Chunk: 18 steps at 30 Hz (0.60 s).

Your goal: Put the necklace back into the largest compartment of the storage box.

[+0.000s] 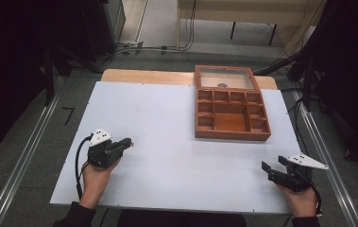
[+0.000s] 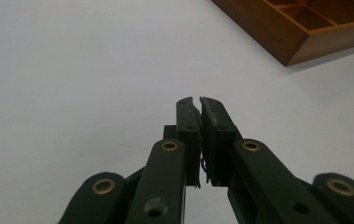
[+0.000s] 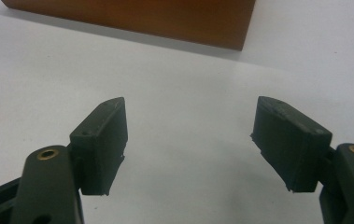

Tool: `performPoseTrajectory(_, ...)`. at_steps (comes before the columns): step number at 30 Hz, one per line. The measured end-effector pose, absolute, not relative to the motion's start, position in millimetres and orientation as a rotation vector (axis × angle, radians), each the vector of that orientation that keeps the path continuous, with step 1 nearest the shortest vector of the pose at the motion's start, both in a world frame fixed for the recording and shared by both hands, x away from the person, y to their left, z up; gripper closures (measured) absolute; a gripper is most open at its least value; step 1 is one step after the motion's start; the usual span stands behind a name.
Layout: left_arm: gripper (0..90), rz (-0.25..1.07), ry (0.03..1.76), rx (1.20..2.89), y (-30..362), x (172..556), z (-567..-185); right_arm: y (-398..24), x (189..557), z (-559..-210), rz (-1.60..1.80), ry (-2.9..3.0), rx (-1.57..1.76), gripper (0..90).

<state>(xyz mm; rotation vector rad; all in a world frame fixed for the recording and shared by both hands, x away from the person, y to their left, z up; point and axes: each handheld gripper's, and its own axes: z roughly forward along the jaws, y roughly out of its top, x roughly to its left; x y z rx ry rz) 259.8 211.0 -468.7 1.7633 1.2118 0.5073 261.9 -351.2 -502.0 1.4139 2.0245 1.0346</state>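
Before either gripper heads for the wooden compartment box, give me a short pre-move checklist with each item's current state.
1. Left gripper empty: cannot tell; fingers shut, a thin dark thread may sit between them.
2. Right gripper open and empty: ok.
3. Wooden box lid open, compartments reachable: ok.
4. Compartments empty: cannot tell; a small dark thing shows at the lid's lower edge.
5. White table free between grippers and box: ok.

Wooden box [image 2: 305, 28] is cut off by the top and right edges in the left gripper view; only one corner is seen. In the right gripper view its wall [image 3: 132, 18] is cropped at the top. A small dark item [image 1: 222, 85] under the glass lid [image 1: 225, 78] can't be identified.
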Motion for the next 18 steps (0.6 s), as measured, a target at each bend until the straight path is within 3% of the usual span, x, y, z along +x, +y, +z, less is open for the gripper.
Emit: performPoseTrajectory(18, 86.9, 0.463, 1.167, 1.782, 187.9, 269.3, -463.0, -350.2, 261.5, -502.1, 1.035, 2.030, 1.414, 24.9)
